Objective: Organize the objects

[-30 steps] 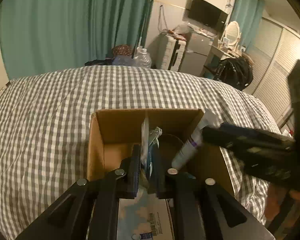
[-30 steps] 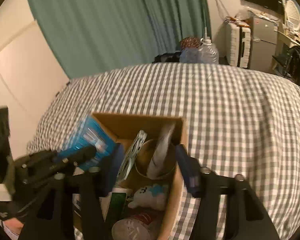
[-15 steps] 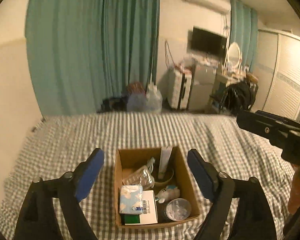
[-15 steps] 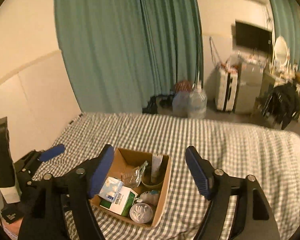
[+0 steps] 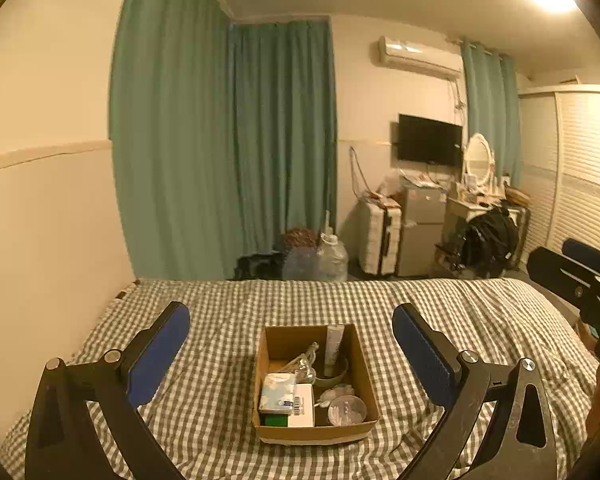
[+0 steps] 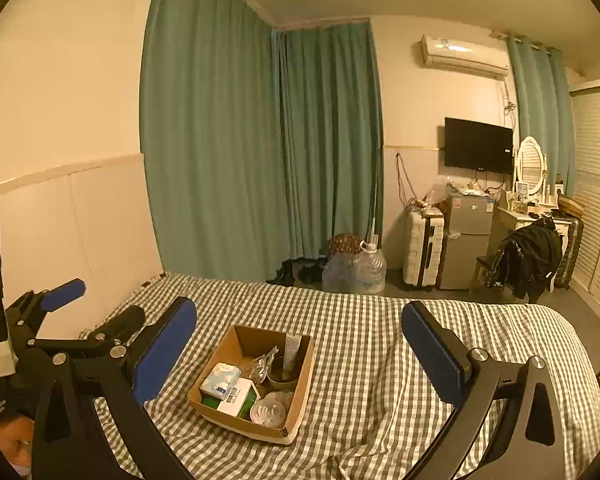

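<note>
On bed (image 5: 220,320): cardboard box (image 5: 314,432) packed, nothing loose outside. My left gripper (image 5: 291,350), right gripper (image 6: 299,342) released, empty. Task looks done.

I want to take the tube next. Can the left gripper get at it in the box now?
Probably yes: the left gripper is open, and the tube stands upright above the box rim, uncovered.

A second ago both tongs were down in the cardboard box (image 5: 315,428), the left tongs (image 5: 291,354) clamped on a flat packet. Now both stand wide apart, empty, high above the box; the right tongs (image 6: 299,354) likewise, and the packet lies inside.
</note>
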`<state>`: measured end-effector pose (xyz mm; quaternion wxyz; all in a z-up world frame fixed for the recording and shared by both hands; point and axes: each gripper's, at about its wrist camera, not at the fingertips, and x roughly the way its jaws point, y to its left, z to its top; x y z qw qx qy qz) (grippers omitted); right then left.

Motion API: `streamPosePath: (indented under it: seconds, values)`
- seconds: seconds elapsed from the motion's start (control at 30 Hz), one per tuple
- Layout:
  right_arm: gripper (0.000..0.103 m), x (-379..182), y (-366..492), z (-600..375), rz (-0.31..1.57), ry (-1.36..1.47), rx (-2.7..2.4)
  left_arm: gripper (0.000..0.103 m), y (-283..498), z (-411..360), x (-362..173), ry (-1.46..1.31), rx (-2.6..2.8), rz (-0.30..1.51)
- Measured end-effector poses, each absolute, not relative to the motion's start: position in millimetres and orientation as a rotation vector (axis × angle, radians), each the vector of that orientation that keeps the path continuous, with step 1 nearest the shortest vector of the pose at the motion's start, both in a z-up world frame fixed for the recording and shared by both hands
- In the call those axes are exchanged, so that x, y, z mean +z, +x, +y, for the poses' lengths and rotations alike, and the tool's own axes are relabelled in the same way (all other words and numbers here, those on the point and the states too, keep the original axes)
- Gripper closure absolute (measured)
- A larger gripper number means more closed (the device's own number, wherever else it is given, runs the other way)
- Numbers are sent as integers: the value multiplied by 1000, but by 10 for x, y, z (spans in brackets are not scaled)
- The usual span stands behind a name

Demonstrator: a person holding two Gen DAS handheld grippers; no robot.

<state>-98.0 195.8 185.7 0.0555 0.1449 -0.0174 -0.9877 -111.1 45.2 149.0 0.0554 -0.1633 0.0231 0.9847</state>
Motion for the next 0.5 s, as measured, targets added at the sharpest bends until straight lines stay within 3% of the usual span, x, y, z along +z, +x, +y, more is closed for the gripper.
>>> streamPosePath:
  seconds: [0.23,0.5]
  values:
    - [0,1334,-955,2129,-137,456,-3037,0,-997,452,1129,-488,3032,23]
    - [0,615,-1117,2069,-45,449,-3103,0,-1022,375,465,-528,3105,18]
